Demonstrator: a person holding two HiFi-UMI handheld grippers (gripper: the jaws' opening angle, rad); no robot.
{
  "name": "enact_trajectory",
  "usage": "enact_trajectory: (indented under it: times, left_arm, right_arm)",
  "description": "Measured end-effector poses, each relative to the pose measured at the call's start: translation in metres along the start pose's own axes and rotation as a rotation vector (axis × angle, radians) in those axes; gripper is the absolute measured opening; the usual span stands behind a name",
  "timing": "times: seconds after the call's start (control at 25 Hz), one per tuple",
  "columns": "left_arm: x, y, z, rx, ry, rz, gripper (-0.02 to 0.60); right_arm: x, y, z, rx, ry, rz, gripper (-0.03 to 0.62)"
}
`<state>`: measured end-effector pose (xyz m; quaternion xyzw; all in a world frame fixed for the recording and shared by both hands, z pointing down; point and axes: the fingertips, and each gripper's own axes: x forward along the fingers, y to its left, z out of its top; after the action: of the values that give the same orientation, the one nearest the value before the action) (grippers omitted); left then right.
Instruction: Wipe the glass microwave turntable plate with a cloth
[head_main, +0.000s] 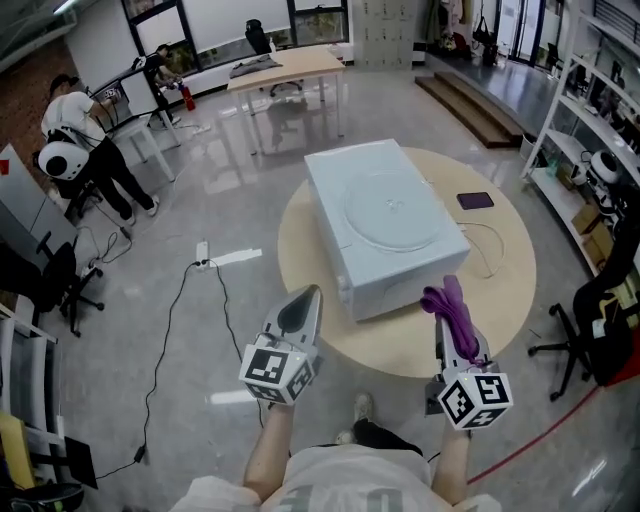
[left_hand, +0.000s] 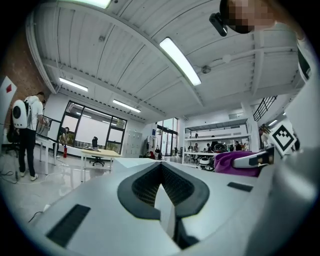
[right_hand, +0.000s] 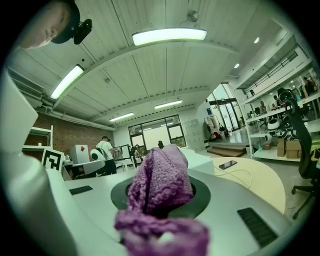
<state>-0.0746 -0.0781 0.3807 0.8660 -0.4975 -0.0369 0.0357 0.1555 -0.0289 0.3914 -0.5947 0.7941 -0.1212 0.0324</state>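
A white microwave (head_main: 385, 225) lies on a round beige table (head_main: 500, 300), and the clear glass turntable plate (head_main: 392, 212) rests flat on its upper face. My right gripper (head_main: 452, 312) hangs at the table's near edge, right of the microwave's front corner, shut on a purple cloth (head_main: 452, 310) (right_hand: 160, 192) that bunches up between its jaws. My left gripper (head_main: 303, 308) is held over the floor just left of the table, jaws closed together with nothing in them (left_hand: 161, 192). The purple cloth (left_hand: 235, 162) also shows at the right of the left gripper view.
A black phone (head_main: 475, 200) with a white cable lies on the table right of the microwave. A power strip and black cord (head_main: 200, 265) run across the floor at left. Office chairs (head_main: 590, 310) stand right of the table, shelving (head_main: 590, 150) beyond. People stand by desks at far left (head_main: 80, 140).
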Motion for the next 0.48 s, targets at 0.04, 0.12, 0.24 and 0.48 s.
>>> enact_trajectory:
  times: [0.04,0.12,0.24,0.48]
  left_arm:
    - [0.013,0.005,-0.001,-0.008,0.008,0.006,-0.005]
    - [0.042,0.012,-0.005,-0.024,0.026,0.01,-0.005]
    - [0.083,0.015,-0.011,0.003,0.084,-0.014,-0.005]
    - [0.142,0.018,-0.017,0.088,0.213,-0.1,-0.005]
  right_arm:
    - [0.011,-0.007,0.003,0.001,-0.001,0.004,0.048]
    - [0.031,-0.019,0.009,0.005,0.0,0.016,0.048]
    - [0.057,-0.034,0.014,0.006,0.005,0.041,0.048]
    - [0.095,-0.052,0.014,0.011,0.026,0.055,0.048]
